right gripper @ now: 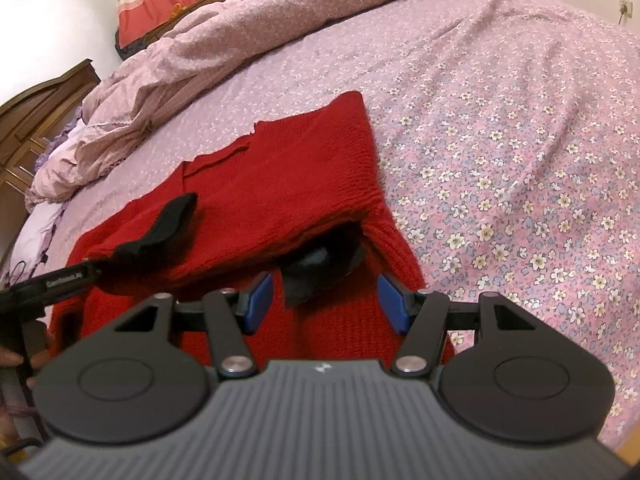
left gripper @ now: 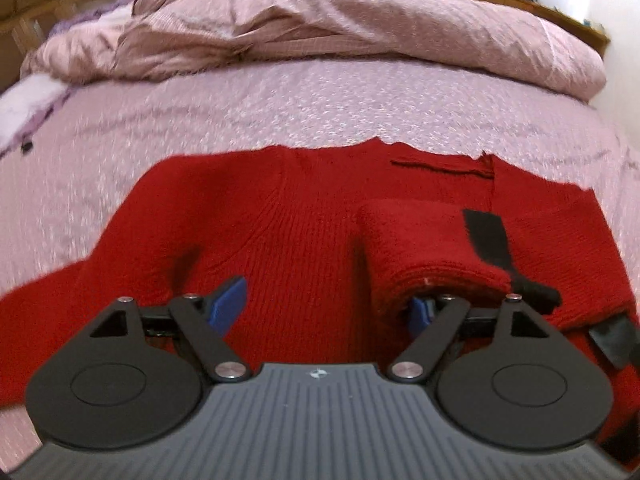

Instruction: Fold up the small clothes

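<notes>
Two claws over the sweater [left gripper: 288, 216] on the bed [right gripper: 500, 128]: my left claw [left gripper: 324, 304] released, folded sleeve [left gripper: 424, 248] draped over its right-hand finger; right claw [right gripper: 326, 304] released, empty, nearer the hem.

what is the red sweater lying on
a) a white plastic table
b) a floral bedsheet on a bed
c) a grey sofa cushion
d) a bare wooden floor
b, the red sweater is spread flat on a pink floral bedsheet, with a crumpled quilt bunched up further back on the same bed.
</notes>
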`<state>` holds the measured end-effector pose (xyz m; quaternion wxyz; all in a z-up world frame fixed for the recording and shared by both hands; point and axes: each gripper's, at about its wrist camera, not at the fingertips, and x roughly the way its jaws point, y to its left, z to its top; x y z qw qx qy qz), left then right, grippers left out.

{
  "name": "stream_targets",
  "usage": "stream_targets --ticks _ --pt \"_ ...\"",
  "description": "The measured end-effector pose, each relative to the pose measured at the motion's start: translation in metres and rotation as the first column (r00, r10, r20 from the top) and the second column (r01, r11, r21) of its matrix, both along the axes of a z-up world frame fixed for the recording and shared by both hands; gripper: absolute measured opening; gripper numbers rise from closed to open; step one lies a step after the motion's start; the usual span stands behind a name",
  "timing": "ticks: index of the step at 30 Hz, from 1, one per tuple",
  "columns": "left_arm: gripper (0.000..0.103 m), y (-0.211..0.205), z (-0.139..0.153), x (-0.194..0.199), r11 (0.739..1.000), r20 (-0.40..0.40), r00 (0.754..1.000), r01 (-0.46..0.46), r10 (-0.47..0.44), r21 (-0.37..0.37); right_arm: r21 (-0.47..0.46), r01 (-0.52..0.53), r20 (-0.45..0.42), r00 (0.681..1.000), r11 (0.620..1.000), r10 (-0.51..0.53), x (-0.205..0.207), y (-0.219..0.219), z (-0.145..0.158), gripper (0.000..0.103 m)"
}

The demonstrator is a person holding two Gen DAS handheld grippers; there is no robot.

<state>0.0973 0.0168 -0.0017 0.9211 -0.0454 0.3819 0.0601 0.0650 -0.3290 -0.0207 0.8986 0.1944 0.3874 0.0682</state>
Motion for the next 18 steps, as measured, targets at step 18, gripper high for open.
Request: stream_targets --ticks 18 --pt "0.083 0.046 0.002 -0.016 0.989 -0.014 0.99 -0.141 0.14 -0.055 -0.047 -0.009 -0.04 0.999 0.999 0.007 0.005 0.003 -0.019 0.059"
